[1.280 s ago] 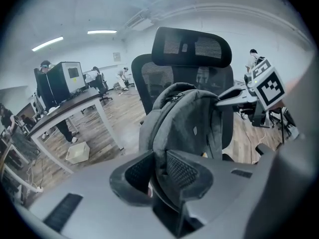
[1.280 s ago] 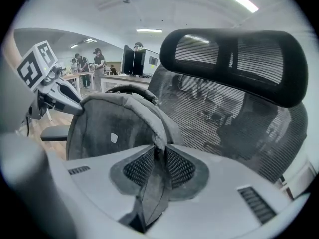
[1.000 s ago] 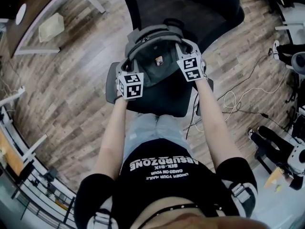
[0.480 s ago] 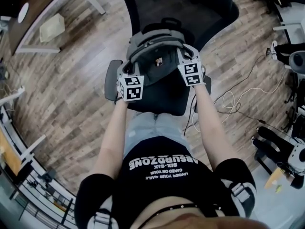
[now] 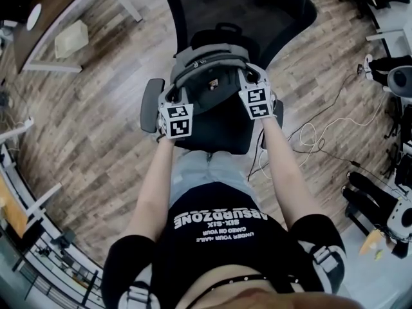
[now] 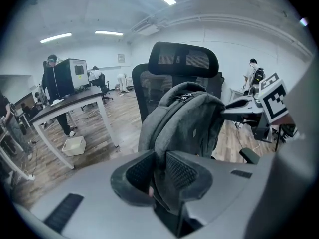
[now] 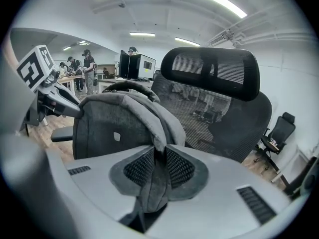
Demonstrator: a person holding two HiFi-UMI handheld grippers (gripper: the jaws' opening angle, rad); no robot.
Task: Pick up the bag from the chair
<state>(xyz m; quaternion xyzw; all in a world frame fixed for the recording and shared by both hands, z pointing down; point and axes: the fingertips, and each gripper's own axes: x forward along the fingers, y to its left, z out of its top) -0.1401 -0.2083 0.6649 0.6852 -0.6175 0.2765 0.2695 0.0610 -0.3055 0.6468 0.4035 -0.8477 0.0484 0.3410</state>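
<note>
Wood-plank flooring (image 5: 96,108) runs under everything, with a desk (image 5: 58,11) and a pale box (image 5: 69,36) beneath it off to the left. Next comes the left gripper (image 6: 158,176), whose jaws have just been closing; they now pinch a fold of the grey bag (image 5: 209,76) between their pads. The bag stands upright over the seat of the black mesh chair (image 5: 244,11), just in front of its backrest. On the bag's other side, the right gripper (image 7: 159,168) is clamped on a fabric strap. Loose cables (image 5: 322,140) trail across the floor on the right.
</note>
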